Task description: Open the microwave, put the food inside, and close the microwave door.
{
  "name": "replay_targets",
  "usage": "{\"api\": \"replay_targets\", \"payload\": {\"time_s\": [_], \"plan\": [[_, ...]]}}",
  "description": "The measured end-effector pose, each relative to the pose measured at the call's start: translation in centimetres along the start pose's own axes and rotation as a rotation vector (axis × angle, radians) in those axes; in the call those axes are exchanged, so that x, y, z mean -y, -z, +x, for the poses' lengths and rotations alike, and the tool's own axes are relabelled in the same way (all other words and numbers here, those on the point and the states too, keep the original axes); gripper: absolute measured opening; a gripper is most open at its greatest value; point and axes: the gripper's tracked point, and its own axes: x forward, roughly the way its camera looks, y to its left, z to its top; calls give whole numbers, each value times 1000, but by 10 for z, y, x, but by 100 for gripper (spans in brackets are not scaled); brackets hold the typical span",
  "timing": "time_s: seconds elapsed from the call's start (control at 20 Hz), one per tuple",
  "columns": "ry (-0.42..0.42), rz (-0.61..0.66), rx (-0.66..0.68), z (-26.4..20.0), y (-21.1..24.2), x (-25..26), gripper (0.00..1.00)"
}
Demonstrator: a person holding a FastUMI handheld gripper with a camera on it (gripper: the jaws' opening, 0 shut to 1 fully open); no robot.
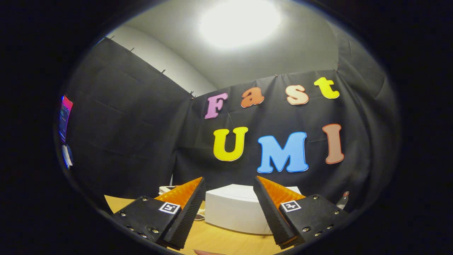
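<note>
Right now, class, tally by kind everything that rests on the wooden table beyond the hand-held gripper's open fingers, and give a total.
Microwave: 1
Bottle: 1
Pale items behind the left finger, too hidden to name: at least 1
Total: 3 or more
The hand-held gripper is open, holding nothing.

One gripper (229, 184) with two fingers (187, 198), spread apart with nothing between them. One white microwave (235, 212) on one wooden counter (219, 241). One bottle (342, 200) beside the microwave. One lit screen (64, 117) on the booth wall. One ceiling light (240, 21).
</note>
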Motion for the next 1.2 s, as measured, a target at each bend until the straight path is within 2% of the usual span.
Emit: {"api": "replay_targets", "payload": {"time_s": [0.2,0.35,0.7,0.9,1.05,1.2], "plan": [[-29,42,-31,-11,19,-7,88],[-6,42,-88,-13,45,5,88],[127,32,-221,3,126,43,88],[187,27,-295,29,175,70,88],[226,108,-351,53,211,92,88],[302,199,-427,77,248,117,89]]}}
